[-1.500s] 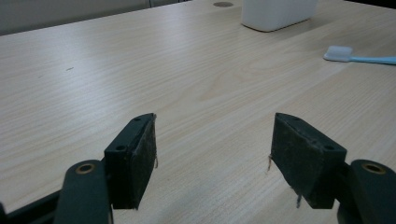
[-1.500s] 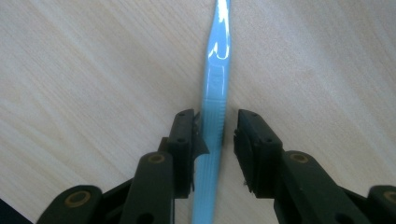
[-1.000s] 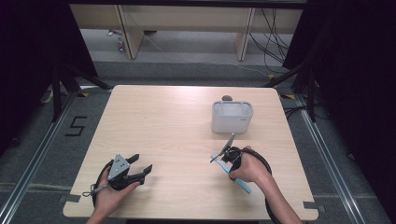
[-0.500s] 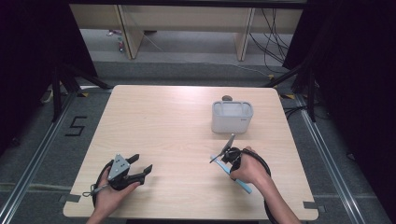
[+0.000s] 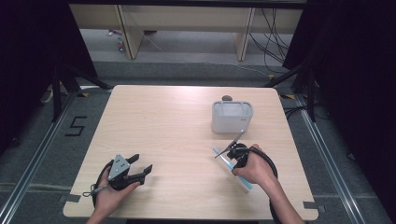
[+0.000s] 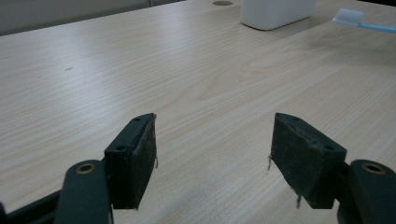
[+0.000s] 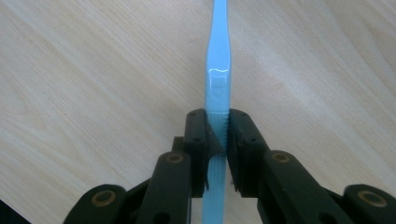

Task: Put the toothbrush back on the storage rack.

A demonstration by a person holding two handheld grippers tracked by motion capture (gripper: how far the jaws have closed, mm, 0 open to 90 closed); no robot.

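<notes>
Little has moved: the right gripper point(image 7: 218, 135) still clamps the blue toothbrush point(image 7: 217, 79), seemingly slightly shifted, while the left gripper point(image 6: 212, 161) stays open.

Bench point(image 5: 177, 121) surface lies bare across its left half and centre, giving open passage there. A white container point(image 5: 231, 117) stands right of centre toward the far edge, the sole upright obstacle. The right claw point(image 5: 232, 151) sits just before it.

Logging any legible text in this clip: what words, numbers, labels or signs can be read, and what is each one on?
"5": dark mark on the grey floor left of the table.
A small dark mark on the white container front, too small to read.
An embossed patch on the blue toothbrush handle, unreadable.
</notes>
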